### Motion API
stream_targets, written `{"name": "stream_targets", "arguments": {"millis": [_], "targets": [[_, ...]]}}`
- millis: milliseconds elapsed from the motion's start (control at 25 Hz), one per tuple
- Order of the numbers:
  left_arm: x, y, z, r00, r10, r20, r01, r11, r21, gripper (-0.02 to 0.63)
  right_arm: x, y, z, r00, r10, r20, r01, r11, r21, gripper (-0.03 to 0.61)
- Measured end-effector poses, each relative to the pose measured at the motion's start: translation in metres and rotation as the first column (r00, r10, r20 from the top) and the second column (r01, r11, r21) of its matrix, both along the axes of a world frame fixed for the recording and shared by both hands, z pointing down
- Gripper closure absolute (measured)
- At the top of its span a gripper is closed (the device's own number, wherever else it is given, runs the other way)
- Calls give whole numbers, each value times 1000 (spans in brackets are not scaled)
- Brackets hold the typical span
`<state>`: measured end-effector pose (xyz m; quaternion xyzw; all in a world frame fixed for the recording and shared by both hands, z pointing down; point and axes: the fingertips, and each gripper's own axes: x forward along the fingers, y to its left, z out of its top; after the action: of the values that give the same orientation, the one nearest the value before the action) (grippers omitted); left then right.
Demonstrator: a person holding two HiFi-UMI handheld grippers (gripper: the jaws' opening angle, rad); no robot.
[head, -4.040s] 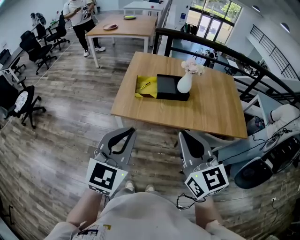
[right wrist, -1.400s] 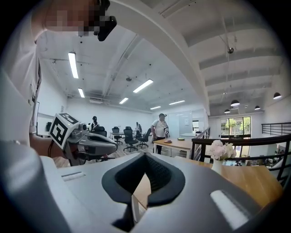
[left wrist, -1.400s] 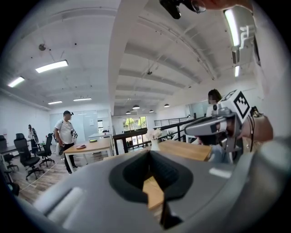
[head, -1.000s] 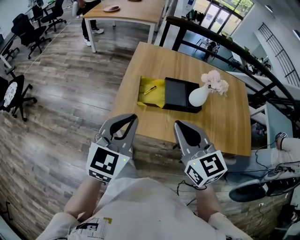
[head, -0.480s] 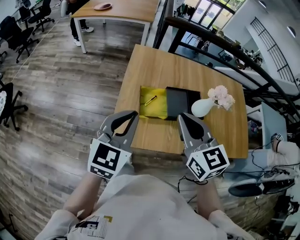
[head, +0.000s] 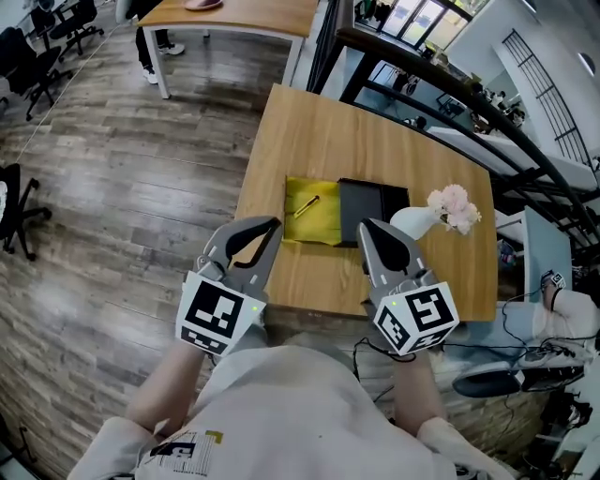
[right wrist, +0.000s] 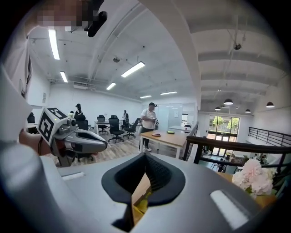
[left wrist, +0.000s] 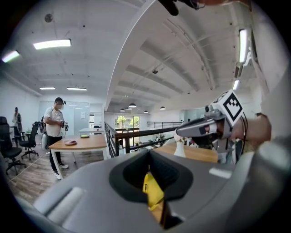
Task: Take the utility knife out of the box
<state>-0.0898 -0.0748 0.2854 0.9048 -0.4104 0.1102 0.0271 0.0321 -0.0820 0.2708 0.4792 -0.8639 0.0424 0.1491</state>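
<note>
My right gripper [head: 364, 226] hides the near corner of the black rectangular lid [head: 373, 208]. Knife detail is too small to read. A white vase with pink flowers [head: 412, 221] stands at the lid's right edge. The slim yellow utility knife [head: 307, 206] lies diagonally in the yellow-lined open box [head: 324, 228], left of the lid. The left gripper [head: 272, 224] and the right are both clenched and empty.

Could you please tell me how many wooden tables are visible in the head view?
2. The large light wooden table, holding the open yellow box, is at centre; a second light wooden table stands beyond it, top left. More may lie outside the frame.
</note>
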Motion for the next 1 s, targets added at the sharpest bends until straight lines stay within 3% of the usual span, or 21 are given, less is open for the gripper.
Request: {"name": "stream_targets", "arguments": {"millis": [160,320,440,760,1000], "targets": [[3,-7,6,1000,-5,23,5,1000,-18,612,3,-10,6,1000,-23,-3,23,1000,-16,575],[15,-10,0,1000,-6,11,6,999,-42,612,10,-18,15,993,-109,-40,108,993,-42,575],[22,-12,-2,999,-18,43,19,999,-37,612,15,-23,21,985,-154,-81,149,987,-58,576],[36,-27,4,997,-46,66,51,997,-62,612,38,-43,35,982,-151,-112,141,985,-95,577],[43,-41,13,994,-70,86,76,995,-67,612,41,-61,44,972,-203,-121,191,977,-99,554]]}}
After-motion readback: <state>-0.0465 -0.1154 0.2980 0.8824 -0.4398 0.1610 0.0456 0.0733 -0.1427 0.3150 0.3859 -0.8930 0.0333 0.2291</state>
